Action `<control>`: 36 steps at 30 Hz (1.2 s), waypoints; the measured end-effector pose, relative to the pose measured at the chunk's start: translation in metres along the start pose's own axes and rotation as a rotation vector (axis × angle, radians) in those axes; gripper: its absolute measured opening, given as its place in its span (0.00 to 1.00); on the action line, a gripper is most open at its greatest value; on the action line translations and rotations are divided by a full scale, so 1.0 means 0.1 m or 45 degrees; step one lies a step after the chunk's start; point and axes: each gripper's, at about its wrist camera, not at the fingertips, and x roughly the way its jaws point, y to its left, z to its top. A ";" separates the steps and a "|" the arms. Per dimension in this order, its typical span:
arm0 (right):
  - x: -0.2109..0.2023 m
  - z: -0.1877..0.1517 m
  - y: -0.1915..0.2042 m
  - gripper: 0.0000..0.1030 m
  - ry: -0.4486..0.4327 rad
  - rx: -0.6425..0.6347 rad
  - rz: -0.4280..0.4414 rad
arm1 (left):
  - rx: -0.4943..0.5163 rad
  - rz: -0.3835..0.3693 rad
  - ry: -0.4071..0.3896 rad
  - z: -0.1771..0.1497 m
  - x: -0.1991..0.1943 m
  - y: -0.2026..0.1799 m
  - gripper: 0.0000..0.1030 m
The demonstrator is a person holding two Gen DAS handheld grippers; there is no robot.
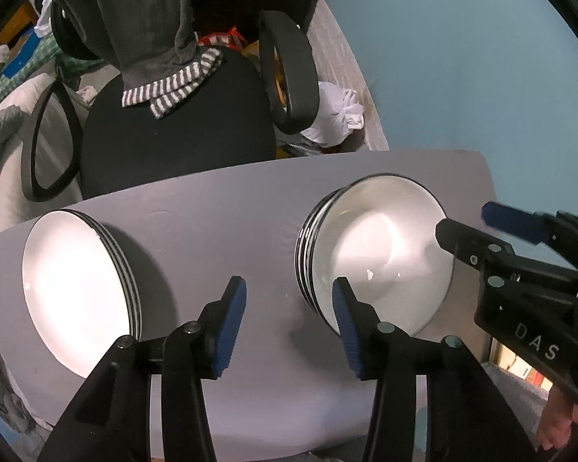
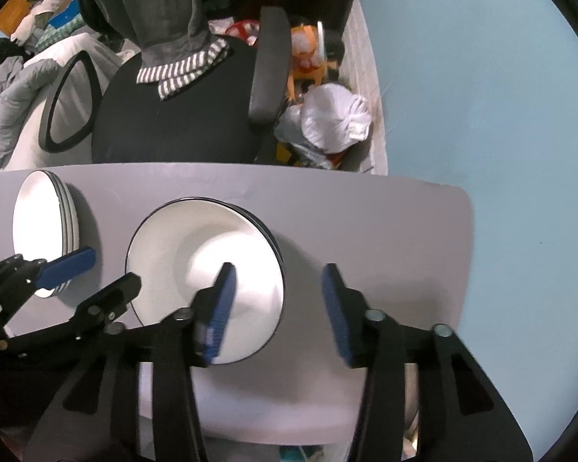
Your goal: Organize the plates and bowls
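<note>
Looking down along your left gripper [image 1: 289, 321], you see its blue pads standing apart with only bare tabletop [image 1: 219, 238] between them; nothing is held. One pad sits in front of the near rim of the stack of bowls [image 1: 381, 254], but whether it touches the rim cannot be told from this view. Your right gripper [image 2: 277, 310] is likewise parted and holds nothing: its inner pad hangs over the top bowl's white well, its outer pad over bare tabletop beside the stack. No earlier frame is on hand, so only the present gap is noted. The stack of bowls, white inside with dark rims, stands toward the middle of the tabletop, nearer the far edge than the near one. The stack of plates [image 1: 77, 292], white with striped edges showing at the side, stands at the left end of the tabletop, well apart from the bowls, with a strip of clear grey surface between the two stacks. In the left wrist view your right gripper enters from the right edge, its tip over the bowls' right rim. Beyond the far edge of the tabletop sits a black office chair [image 1: 173, 123] with a grey garment [image 1: 146, 19] draped over its back, and a pale blue wall [image 1: 462, 57] runs along the right.
</note>
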 end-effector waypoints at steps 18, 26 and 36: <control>-0.40 -0.22 -0.06 0.60 -0.118 0.030 -0.013 | 0.087 0.003 -0.119 -0.18 -0.40 -0.17 0.63; -0.46 -0.35 -0.19 0.60 -0.132 0.076 0.017 | 0.073 0.002 -0.118 -0.25 -0.47 -0.14 0.63; -0.45 -0.52 -0.34 0.60 -0.122 0.118 0.030 | 0.059 0.013 -0.108 -0.33 -0.49 -0.09 0.63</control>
